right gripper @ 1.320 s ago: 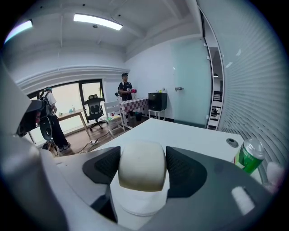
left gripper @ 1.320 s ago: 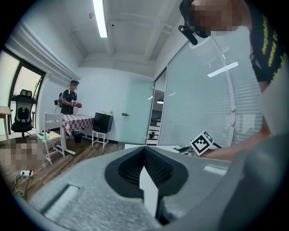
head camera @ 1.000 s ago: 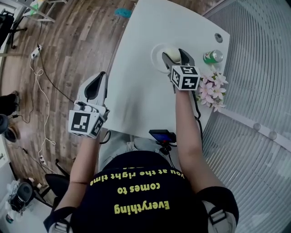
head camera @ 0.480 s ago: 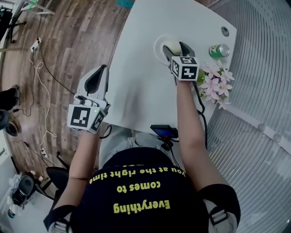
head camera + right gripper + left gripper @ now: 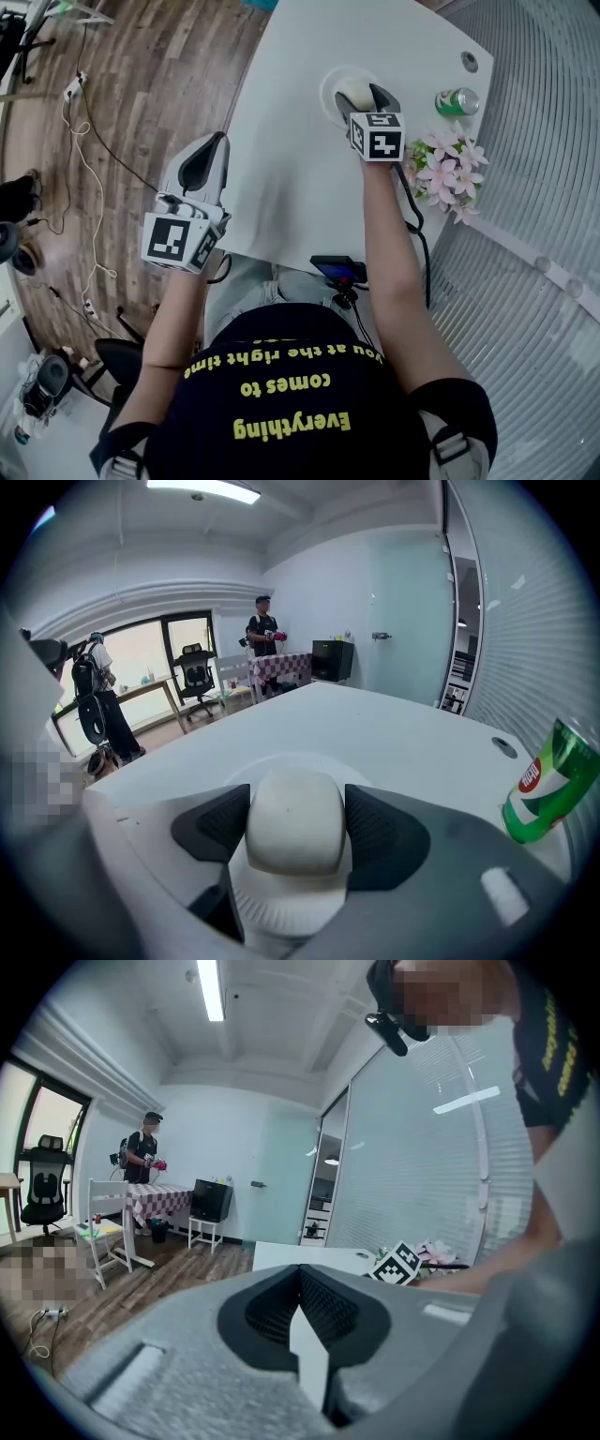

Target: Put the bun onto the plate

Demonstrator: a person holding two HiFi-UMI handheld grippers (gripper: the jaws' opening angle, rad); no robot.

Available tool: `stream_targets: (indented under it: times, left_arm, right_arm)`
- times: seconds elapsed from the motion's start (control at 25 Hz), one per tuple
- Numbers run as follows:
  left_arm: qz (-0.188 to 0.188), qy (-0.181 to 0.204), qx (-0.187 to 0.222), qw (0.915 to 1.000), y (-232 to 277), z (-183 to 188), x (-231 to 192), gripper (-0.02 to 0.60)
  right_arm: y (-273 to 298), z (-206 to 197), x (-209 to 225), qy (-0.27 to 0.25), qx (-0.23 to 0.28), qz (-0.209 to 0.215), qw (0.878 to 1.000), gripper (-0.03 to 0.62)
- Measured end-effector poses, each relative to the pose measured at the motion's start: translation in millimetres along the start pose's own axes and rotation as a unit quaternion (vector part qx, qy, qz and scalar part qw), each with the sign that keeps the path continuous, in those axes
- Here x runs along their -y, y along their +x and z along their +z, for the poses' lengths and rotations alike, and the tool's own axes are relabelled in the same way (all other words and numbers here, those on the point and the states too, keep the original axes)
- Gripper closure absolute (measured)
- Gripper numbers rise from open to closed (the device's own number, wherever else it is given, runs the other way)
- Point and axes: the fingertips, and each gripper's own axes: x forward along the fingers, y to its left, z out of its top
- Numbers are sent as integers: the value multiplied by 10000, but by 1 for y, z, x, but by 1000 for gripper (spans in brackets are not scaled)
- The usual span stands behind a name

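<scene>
Our right tongs (image 5: 297, 834) pinch a pale, smooth, round-topped bun (image 5: 295, 817), one dark ribbed pad pressed to each of its flanks. The bun sits over the middle of a round white plate (image 5: 281, 907); we cannot tell whether its underside touches the plate. From the head view, the right tongs (image 5: 361, 94) reach over the plate (image 5: 328, 94) from its near side, and the bun (image 5: 354, 91) shows as a light lump between their tips. That plate stands on a white tabletop (image 5: 291, 141). Our left tongs (image 5: 302, 1326) are pressed together with nothing between them; in the head view they (image 5: 202, 164) hover well apart from the plate, out past the tabletop's edge and above the wooden plank floor (image 5: 141, 94). Beside the plate, on the side away from the left tongs, lies a green drink can (image 5: 457, 100), which the right gripper view shows tilted (image 5: 548, 780). A spray of pink flowers (image 5: 441, 173) lies nearer to us than the can, also off that side of the plate.
</scene>
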Motion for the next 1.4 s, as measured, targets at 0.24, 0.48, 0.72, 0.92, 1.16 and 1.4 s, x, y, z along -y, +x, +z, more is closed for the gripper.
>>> stream_targets:
  times: [0.24,0.48,0.72,0.92,1.16,1.4]
  left_arm:
    - [151,-90,-182,9997,0,-5,-3,580]
    - [38,-63,-77,9999,3,-2,1,580]
    - [-4,-34,-30,10000,3,-1,1,580]
    - [-40,4,-31,10000,2,-3,1,580]
    - [-12,-35,-74,10000,2,-3,-1,580]
    - [-107,47,-45,9999,0,-2,-1,580]
  right_arm:
    - [1,-1,0,-49,-39,-34,10000,269]
    - [3,-4,-1,-158,-132,-94,9997,267]
    - [6,-6,-1,-355,-358,-205,9985,264]
    - [7,-8,0,-280,-414,-91,9987,263]
    - [8,-8,2,-263,-461,-115,9985,250]
    - [3,-6,5,-361,-501,-194,9979,203]
